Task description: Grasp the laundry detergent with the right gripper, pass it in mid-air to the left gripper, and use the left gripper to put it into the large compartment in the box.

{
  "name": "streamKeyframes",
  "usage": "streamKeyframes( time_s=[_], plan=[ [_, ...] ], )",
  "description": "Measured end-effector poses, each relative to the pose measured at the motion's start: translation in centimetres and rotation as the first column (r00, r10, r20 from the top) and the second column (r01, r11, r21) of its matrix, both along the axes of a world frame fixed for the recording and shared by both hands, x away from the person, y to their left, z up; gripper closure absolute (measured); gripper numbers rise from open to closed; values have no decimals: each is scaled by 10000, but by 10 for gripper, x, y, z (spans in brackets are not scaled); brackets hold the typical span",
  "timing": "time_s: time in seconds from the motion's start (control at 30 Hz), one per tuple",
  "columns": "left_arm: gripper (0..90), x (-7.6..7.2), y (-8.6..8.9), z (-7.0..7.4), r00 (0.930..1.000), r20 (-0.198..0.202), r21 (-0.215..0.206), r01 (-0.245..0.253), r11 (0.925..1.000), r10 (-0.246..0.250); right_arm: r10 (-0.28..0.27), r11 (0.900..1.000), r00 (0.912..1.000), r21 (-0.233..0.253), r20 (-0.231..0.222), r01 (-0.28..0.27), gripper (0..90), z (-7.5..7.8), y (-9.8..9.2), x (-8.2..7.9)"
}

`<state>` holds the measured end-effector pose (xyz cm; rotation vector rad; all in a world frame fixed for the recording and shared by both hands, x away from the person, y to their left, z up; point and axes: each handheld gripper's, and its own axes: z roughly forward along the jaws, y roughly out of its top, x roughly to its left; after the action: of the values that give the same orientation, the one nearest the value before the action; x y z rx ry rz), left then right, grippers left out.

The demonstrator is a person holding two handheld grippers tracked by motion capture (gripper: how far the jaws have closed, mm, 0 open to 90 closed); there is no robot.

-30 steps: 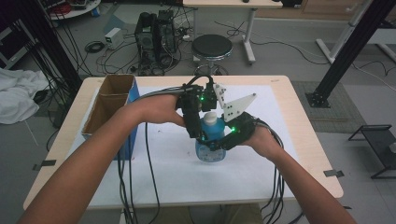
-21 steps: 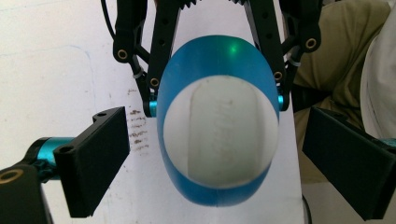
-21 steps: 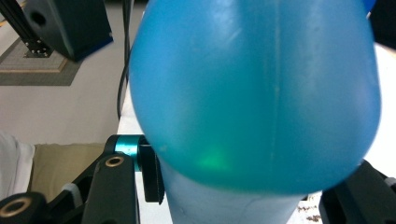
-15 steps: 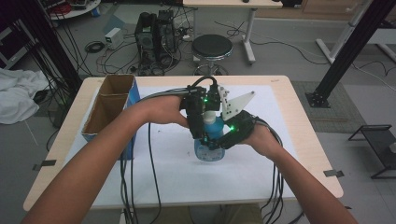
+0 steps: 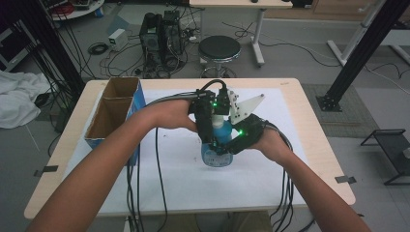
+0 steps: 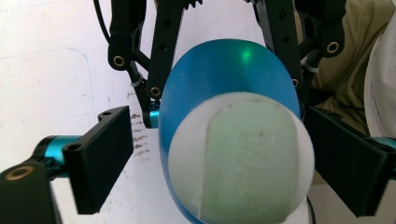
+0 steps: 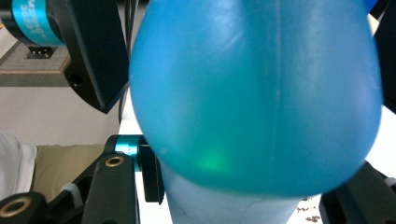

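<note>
A blue bottle (image 5: 215, 155) with a white cap stands upright mid-table on the white sheet (image 5: 241, 188). My right gripper (image 5: 221, 145) comes in from the right and is shut on the bottle's body (image 7: 257, 93), with a jaw pressed to each side. My left gripper (image 5: 218, 121) points down over the top. In the left gripper view its jaws flank the white cap (image 6: 238, 158), whose top is pale green. The left jaw stands a clear gap away from the cap and the right jaw sits close beside it, so this gripper is open.
An open cardboard box (image 5: 116, 104) with a blue side stands at the table's left edge. Black cables (image 5: 157, 164) trail from both grippers across the sheet and over the front edge. Pencil marks show on the sheet by the bottle.
The left gripper has edged slightly to the right above the bottle's top. The bottle and the right gripper stay where they were.
</note>
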<state>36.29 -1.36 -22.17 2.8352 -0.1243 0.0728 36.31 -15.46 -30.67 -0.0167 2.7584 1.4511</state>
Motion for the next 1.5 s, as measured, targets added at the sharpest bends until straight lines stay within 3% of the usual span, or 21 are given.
streamKeyframes(
  time_s=[0.03,0.07,0.2,0.3,0.53,0.63,0.67,0.8,0.87,1.1,1.13,1.27,1.5],
  plan=[
    [124,1,0,0,9999,-19,121,139,9998,-139,69,9996,9990,287,436,-81,439,-1,2,3],
    [124,1,0,0,9999,0,108,129,9999,-129,258,9992,9990,298,372,-269,439,-1,2,3],
    [137,1,0,0,9999,37,168,153,9997,-153,167,9997,9997,193,202,-171,439,-1,1,2],
    [151,2,0,0,9999,17,148,148,9998,-148,203,9991,9986,360,496,-221,439,-1,2,4],
    [182,2,0,-1,9998,96,167,193,9997,-195,136,9998,9998,106,130,-138,439,-1,1,2],
    [213,2,0,0,9995,103,162,285,9995,-287,147,9997,9993,205,348,-154,439,-1,1,3],
    [233,2,0,0,9996,113,128,275,9995,-276,-71,9992,9995,382,-324,84,439,0,3,-2],
    [233,1,1,0,9997,122,74,203,9998,-204,-14,9988,9998,498,-214,25,439,-1,4,-1],
    [233,1,1,-1,9997,146,79,212,9997,-213,-149,9994,9991,303,-399,161,439,0,3,-3],
    [269,2,1,0,9992,273,226,291,9993,-297,-72,9993,9990,376,-445,89,439,0,4,-3],
    [269,1,0,-2,9996,78,127,258,9996,-259,-80,9994,9988,342,-487,96,439,0,4,-3],
    [291,1,0,0,9989,163,191,440,9989,-443,-307,9995,9941,-63,-1042,302,439,1,3,-7],
    [297,0,1,-1,9992,209,91,334,9994,-336,-291,9996,9951,-5,-948,292,439,0,3,-6]
  ],
)
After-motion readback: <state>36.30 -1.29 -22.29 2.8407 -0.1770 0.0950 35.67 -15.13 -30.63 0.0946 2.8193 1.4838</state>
